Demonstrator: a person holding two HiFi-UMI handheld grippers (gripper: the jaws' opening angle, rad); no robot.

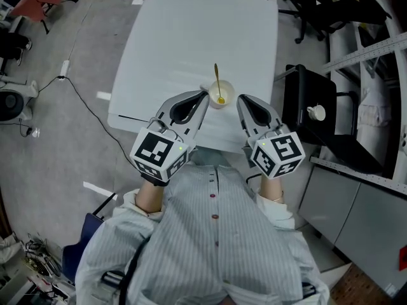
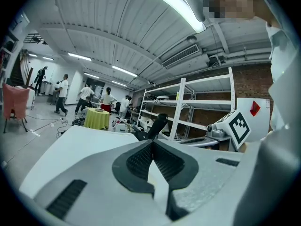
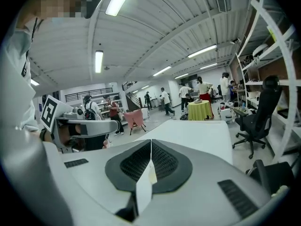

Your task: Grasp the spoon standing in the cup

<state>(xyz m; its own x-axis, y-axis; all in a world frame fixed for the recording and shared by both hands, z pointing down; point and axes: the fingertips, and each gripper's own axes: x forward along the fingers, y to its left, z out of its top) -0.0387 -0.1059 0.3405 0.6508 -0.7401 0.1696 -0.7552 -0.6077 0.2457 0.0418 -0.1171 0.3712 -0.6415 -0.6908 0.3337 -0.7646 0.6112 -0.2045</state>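
Observation:
A gold spoon (image 1: 217,82) stands tilted in a small white cup (image 1: 221,96) near the front edge of the white table (image 1: 191,37). My left gripper (image 1: 205,96) is just left of the cup, its tips close to the rim, jaws shut with nothing between them. On the other side, my right gripper (image 1: 241,100) sits a little right of the cup, also shut and empty. Both gripper views point upward across the room: the left gripper (image 2: 153,142) and the right gripper (image 3: 150,142) show their pads pressed together. Neither of those views shows the cup or the spoon.
A black chair or stand (image 1: 311,113) with a white round object on it stands right of the table. A cable (image 1: 82,100) runs over the floor at left. Shelving (image 2: 188,107) and people are far across the room.

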